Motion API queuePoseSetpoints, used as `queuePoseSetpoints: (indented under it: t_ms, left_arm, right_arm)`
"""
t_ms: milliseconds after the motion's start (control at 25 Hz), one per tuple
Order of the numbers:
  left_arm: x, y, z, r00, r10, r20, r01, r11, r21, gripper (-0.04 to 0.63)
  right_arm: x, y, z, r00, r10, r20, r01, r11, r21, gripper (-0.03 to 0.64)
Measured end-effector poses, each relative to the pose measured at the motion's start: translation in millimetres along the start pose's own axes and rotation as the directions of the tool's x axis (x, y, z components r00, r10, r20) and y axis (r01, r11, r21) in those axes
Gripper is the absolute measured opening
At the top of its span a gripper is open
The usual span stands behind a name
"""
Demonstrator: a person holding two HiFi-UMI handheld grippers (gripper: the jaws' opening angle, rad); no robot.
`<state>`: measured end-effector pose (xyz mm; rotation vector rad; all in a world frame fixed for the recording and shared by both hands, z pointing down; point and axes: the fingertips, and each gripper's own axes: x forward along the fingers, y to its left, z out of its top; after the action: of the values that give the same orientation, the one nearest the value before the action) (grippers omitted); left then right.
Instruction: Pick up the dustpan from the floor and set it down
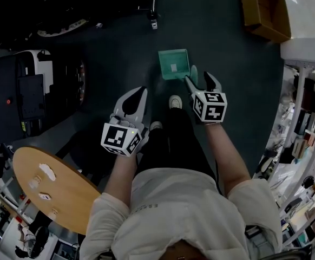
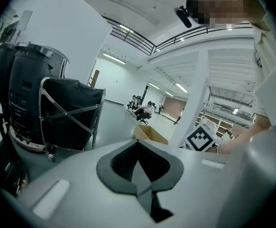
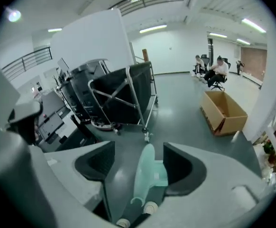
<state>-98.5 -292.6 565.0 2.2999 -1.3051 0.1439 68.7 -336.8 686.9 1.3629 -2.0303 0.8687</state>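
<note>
A green dustpan (image 1: 174,64) lies on the dark floor just ahead of the person's shoes (image 1: 175,101), its handle pointing back toward them. My right gripper (image 1: 199,78) hangs over that handle with the jaws spread wide. In the right gripper view the pale green handle (image 3: 145,179) stands upright between the two open pads of the right gripper (image 3: 138,163), with a clear gap on its left side. My left gripper (image 1: 137,95) hovers to the left of the dustpan, apart from it. Its pads (image 2: 150,165) meet at their tips with nothing between them.
A cardboard box (image 1: 263,10) sits on the floor at the far right. A black wheeled cart (image 3: 124,96) and a dark machine (image 1: 33,91) stand to the left. A round wooden table (image 1: 49,188) is at the lower left. Shelves (image 1: 303,118) line the right edge.
</note>
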Motion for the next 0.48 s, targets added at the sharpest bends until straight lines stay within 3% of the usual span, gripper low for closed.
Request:
queuePoseSetpoints:
  t_ms: [160,200,320,480]
  left_arm:
    - [-16.9,-27.6,31.0,0.998,-0.043,0.035,0.042,0.999,0.026,0.017]
    - [-24.3,-35.3,39.3,0.998,-0.051,0.045,0.049,0.998,0.034,0.017]
    - [-48.1,-53.7,62.1,0.996,-0.057,0.075,0.053,0.997,0.060,0.017]
    - [-84.6,-79.1,83.5,0.993,-0.062,0.102,0.050,0.992,0.119,0.017]
  right_arm:
    - [-68.3,19.8,36.8,0.988,0.052,0.144,-0.056,0.998,0.022,0.282]
    - [-86.4,24.4,42.8,0.984,0.047,0.172,-0.049,0.999,0.007,0.233]
    - [-135.0,36.6,55.7,0.970,0.015,0.241,-0.005,0.999,-0.042,0.005]
    - [-186.6,63.9,52.2,0.967,0.039,0.251,-0.032,0.999,-0.032,-0.009]
